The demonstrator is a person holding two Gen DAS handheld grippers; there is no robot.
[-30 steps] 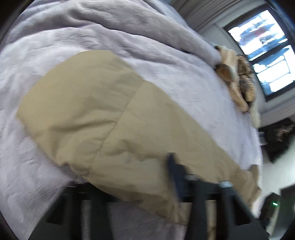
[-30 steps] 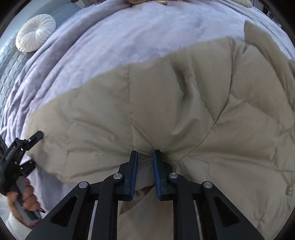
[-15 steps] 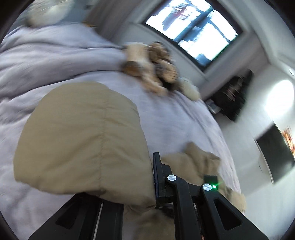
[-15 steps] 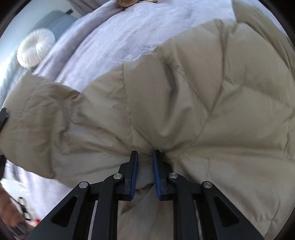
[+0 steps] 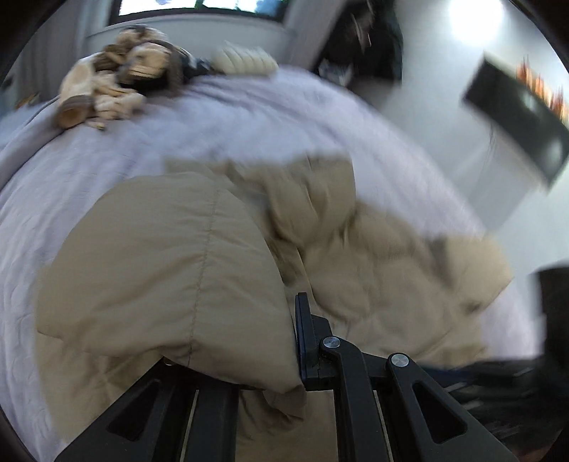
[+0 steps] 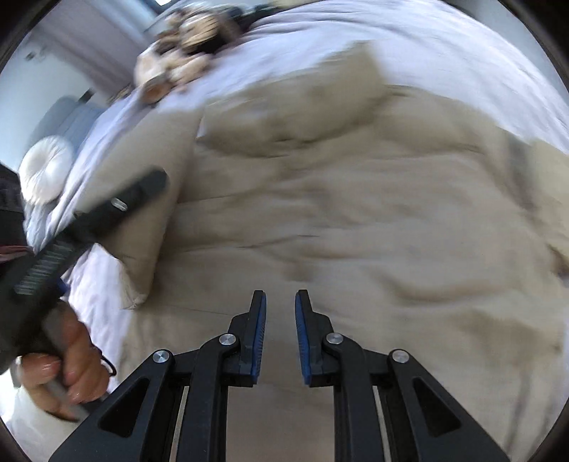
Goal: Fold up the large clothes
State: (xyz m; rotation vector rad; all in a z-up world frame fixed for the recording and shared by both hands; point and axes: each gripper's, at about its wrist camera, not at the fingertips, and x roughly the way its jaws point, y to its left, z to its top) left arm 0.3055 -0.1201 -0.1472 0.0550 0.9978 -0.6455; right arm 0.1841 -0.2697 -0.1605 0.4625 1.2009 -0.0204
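One beige quilted jacket (image 6: 355,220) lies spread on the bed (image 5: 106,149), over its pale lilac cover, and takes up most of both views. In the left wrist view a puffy fold of the jacket (image 5: 170,270) bulges over the left tool (image 5: 263,341); only the tool's right finger (image 5: 304,341) shows, pressed against the cloth, while the other finger is buried under the fold, so the tool appears to be pinching that fold. In the right wrist view the right tool (image 6: 278,334) hovers low over the jacket with its two blue-padded fingers spread apart and nothing between them. That view also shows what the left one cannot: the left tool (image 6: 106,213) seen from outside, a dark body reaching across the jacket's edge, gripped by one bare hand (image 6: 67,366). One round white cushion (image 6: 44,174) appears only there. Both views show one heap of tan and brown plush things (image 5: 117,85) at the far end of the bed. Only the left view shows one dark screen (image 5: 515,117) on the wall and one bright lamp (image 5: 473,17).
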